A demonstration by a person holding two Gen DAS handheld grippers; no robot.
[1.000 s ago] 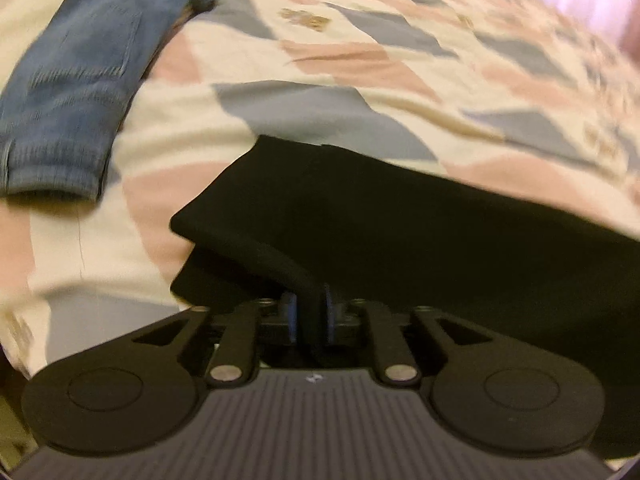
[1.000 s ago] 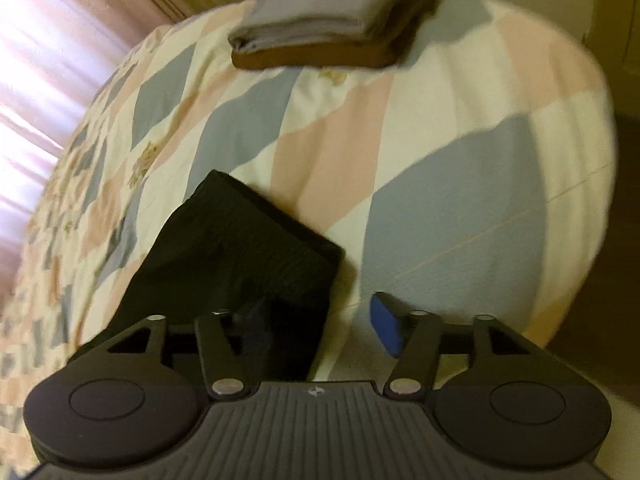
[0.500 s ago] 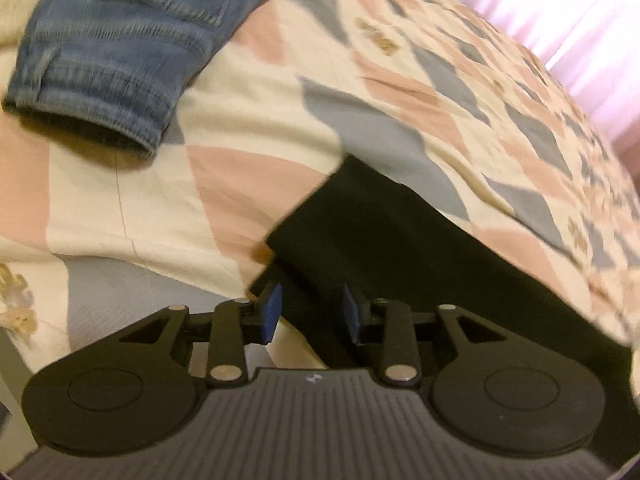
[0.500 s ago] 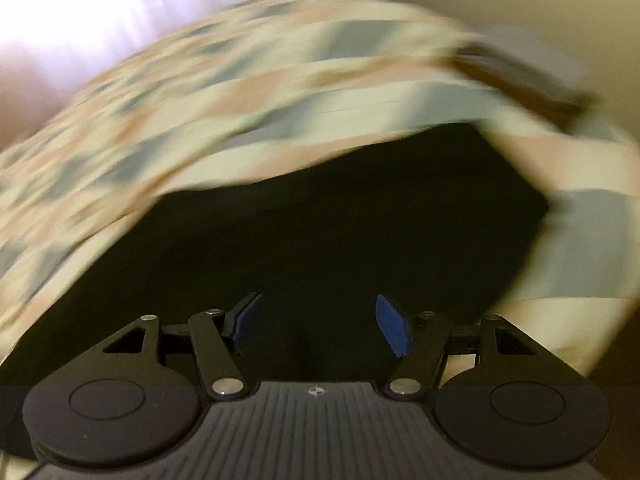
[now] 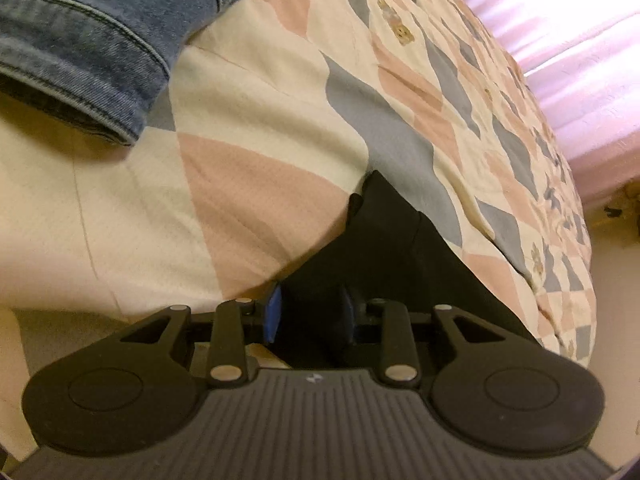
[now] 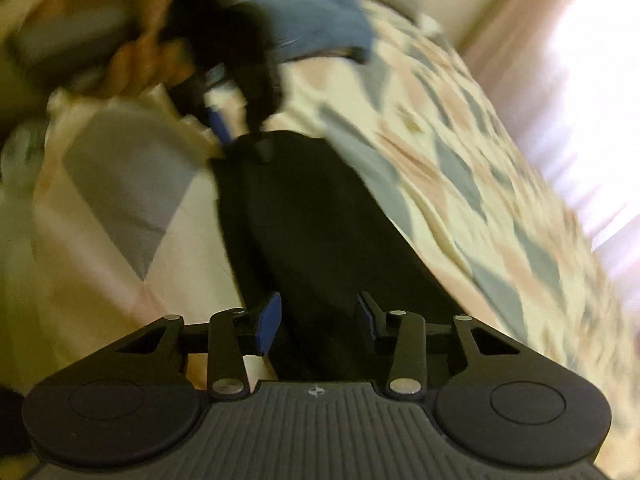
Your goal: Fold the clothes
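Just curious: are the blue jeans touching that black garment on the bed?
Apart. The left wrist view shows bare quilt between the jeans and the black garment.

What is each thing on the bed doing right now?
Black garment: lying folded on the quilt, between both tools' fingers.
Jeans: lying on the quilt, apart from the black garment.
Left tool: open, fingers around the garment's end.
Right tool: open, astride the garment's other end.
Quilt: spread flat.

We see the left gripper point(image 5: 310, 314) with its parted fingers point(image 5: 273, 313) straddling black cloth point(image 5: 384, 248) on the quilted bed point(image 5: 256, 208); jeans point(image 5: 92, 28) lie far ahead-left.
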